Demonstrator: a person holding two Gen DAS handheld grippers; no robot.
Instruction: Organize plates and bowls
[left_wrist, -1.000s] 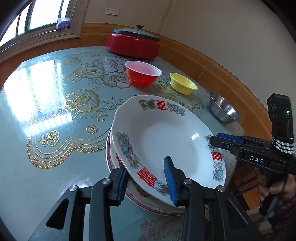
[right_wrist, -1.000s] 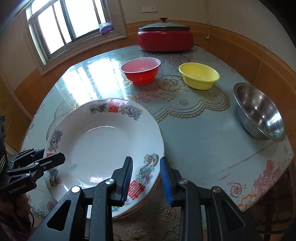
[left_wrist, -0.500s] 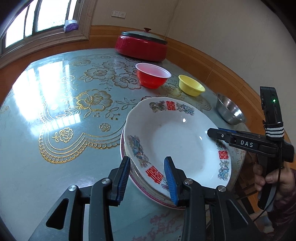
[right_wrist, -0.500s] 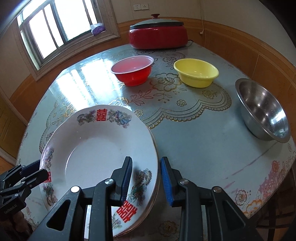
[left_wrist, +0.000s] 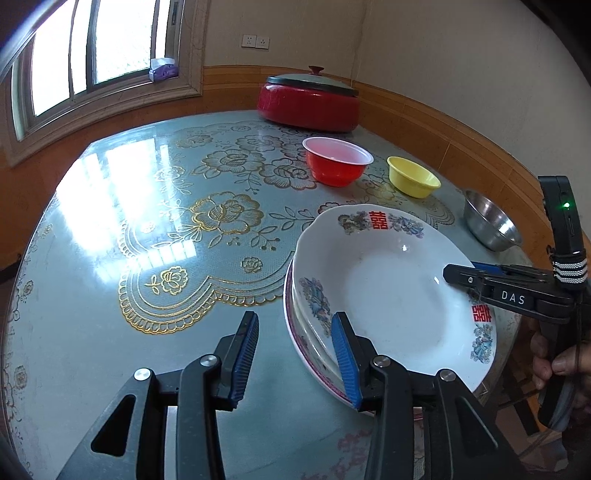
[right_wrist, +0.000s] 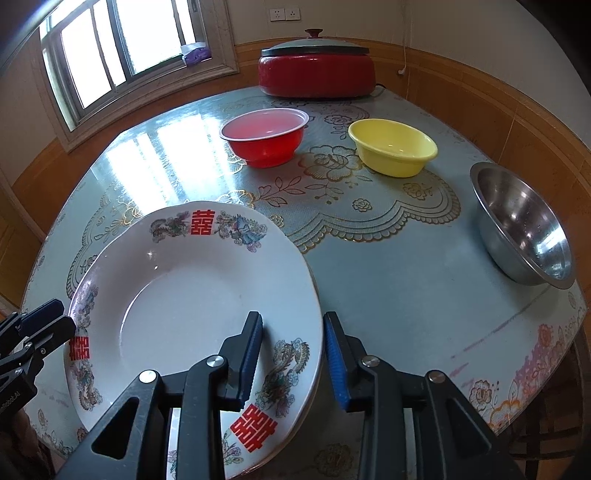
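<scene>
A white plate with red characters and floral rim (left_wrist: 391, 291) lies on top of a stack of plates (left_wrist: 295, 332) at the near edge of the table; it also shows in the right wrist view (right_wrist: 184, 306). My left gripper (left_wrist: 295, 354) is open and empty, its right finger beside the stack's left rim. My right gripper (right_wrist: 291, 354) is open and empty, straddling the plate's right rim; it also shows in the left wrist view (left_wrist: 461, 271). A red bowl (right_wrist: 266, 136), a yellow bowl (right_wrist: 393, 147) and a steel bowl (right_wrist: 524, 236) stand apart on the table.
A red electric pot with a lid (right_wrist: 316, 70) stands at the far edge by the wall. The round table (right_wrist: 388, 266) has a glossy blue cover with gold flowers. A window (left_wrist: 92, 55) is at the far left.
Both grippers have drawn back from the top plate, which now rests flat on the stack. The left gripper has shifted left, off the plate's rim.
</scene>
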